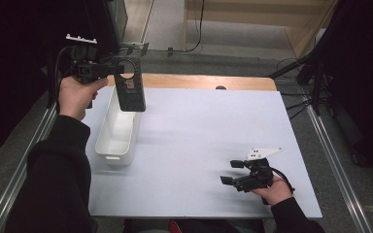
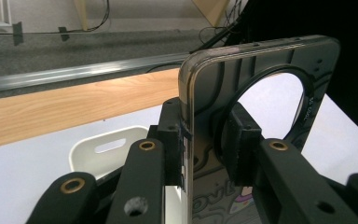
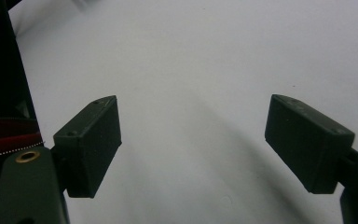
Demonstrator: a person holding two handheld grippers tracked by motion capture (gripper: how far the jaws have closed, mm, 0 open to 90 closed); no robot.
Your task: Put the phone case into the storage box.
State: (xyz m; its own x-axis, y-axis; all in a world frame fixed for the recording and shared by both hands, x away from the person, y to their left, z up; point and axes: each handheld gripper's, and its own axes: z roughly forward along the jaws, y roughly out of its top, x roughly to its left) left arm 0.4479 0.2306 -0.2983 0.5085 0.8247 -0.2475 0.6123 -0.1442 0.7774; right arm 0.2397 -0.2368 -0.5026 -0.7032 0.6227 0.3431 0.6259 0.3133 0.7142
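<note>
The left hand-held gripper (image 1: 108, 70) pinches a dark phone case (image 1: 128, 85) by its thin top edge, above the white bin (image 1: 119, 131). It looks light, stiff and slick, so grip flat faces. The right hand-held gripper (image 1: 232, 171), jaws spread, rests well right of the bin.

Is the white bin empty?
Cannot tell: the white bin looks bare where visible, but the held phone case hides its far end.

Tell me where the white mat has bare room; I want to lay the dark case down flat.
The widest bare stretch of the mat lies between the white bin and the right gripper. The strip beyond it, toward the wooden edge, is bare too. The left side is crowded: bin, held case, left gripper.
</note>
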